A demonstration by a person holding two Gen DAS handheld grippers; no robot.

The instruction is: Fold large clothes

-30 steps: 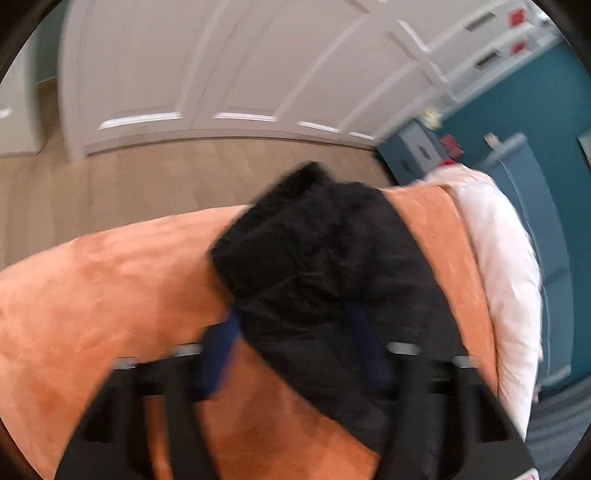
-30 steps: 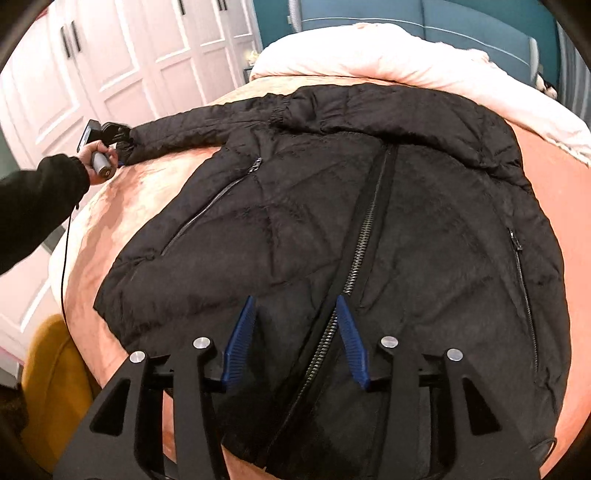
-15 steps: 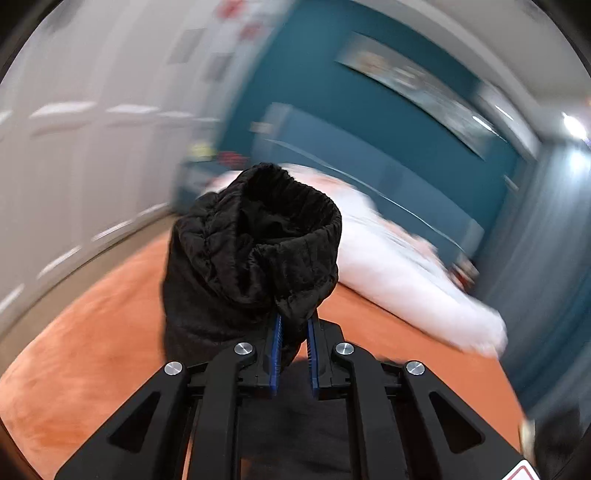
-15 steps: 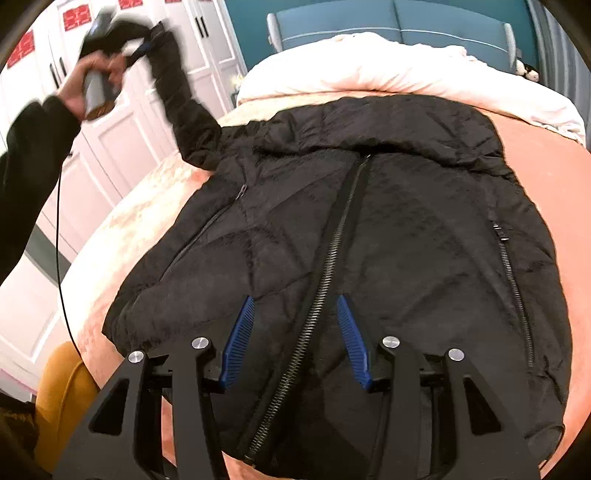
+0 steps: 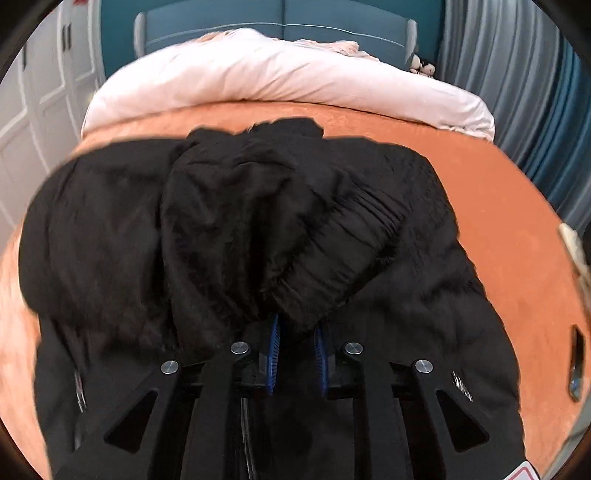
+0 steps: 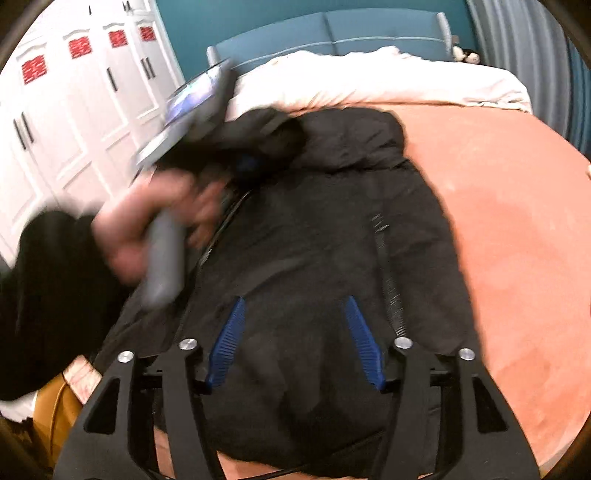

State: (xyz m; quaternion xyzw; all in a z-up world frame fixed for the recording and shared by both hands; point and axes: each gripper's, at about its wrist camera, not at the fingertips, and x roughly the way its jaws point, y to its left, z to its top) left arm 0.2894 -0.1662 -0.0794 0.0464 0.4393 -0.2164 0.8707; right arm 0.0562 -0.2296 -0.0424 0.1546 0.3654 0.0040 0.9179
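the black quilted jacket lies flat on the orange velvety blanket. the left gripper pinches the ribbed, gathered sleeve cuff over the jacket's body. the right gripper hangs above the hem, fingers spread wide, grasping nothing.

The right gripper hangs spread wide over the black jacket. Ahead to its left, a blurred hand grips a grey handle.

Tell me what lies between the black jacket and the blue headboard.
In the left wrist view, a bare strip of orange blanket, then the white duvet, lie between the black jacket and the blue headboard.
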